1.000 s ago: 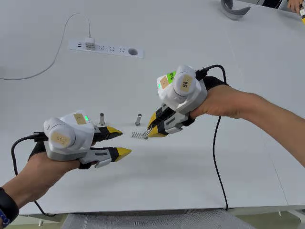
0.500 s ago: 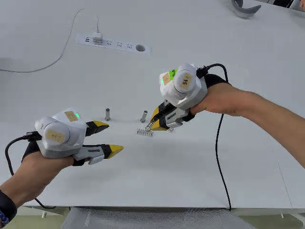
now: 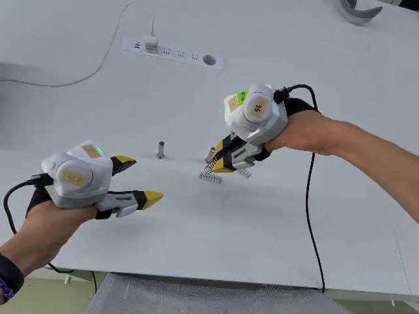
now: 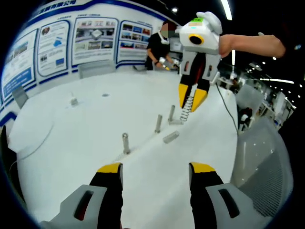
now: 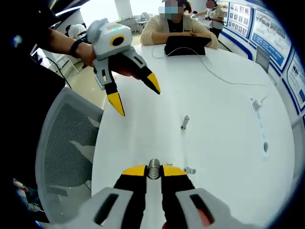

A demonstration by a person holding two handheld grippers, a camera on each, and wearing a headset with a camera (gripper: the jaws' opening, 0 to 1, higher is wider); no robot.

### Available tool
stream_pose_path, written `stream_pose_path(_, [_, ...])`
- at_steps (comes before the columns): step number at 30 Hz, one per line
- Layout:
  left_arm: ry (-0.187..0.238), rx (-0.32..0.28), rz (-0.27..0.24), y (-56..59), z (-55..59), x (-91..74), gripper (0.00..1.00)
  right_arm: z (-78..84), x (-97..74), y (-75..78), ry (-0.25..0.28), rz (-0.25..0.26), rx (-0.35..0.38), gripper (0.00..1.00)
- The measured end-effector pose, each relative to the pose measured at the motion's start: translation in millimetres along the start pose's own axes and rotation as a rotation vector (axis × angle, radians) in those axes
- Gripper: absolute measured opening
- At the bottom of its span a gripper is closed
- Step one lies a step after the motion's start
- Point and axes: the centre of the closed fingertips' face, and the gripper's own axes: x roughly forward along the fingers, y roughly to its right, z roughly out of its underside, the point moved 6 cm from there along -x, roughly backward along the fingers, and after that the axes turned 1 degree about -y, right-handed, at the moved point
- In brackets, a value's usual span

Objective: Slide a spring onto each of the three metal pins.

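Observation:
My right gripper (image 3: 221, 165) is shut on a small coil spring (image 5: 153, 168), which hangs from its yellow tips (image 4: 189, 102) just beside the middle pins. Three short metal pins stand upright in a row on the white table (image 4: 125, 142) (image 4: 158, 123) (image 4: 171, 113). In the head view the left pin (image 3: 161, 149) stands free, and another pin (image 3: 211, 155) is partly hidden behind the right gripper. Two loose springs (image 3: 210, 178) (image 3: 244, 173) lie flat below it. My left gripper (image 3: 139, 178) hovers open and empty, to the left of the pins.
A white power strip (image 3: 173, 53) with a plugged cable lies at the back of the table (image 3: 275, 222). A black cable (image 3: 308, 196) trails from the right gripper over the front edge. A mesh chair (image 5: 66, 157) stands at the table's near side. A person sits across the room.
The right gripper has carried its spring closer to the middle pins. The left gripper has drawn back to the left, away from the pins. The head camera has shifted.

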Motion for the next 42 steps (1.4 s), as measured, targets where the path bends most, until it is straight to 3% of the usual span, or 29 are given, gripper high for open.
stream_pose_path(28, [0.03,-0.107,-0.076,-18.3,14.1,-14.4,0.65,-17.3,17.3,37.5,-0.036,-0.006,-0.024,0.12])
stream_pose_path(42, [0.031,-0.122,-0.096,-22.9,18.6,-22.6,0.67,-42.6,25.5,48.6,-0.031,0.005,-0.053,0.12])
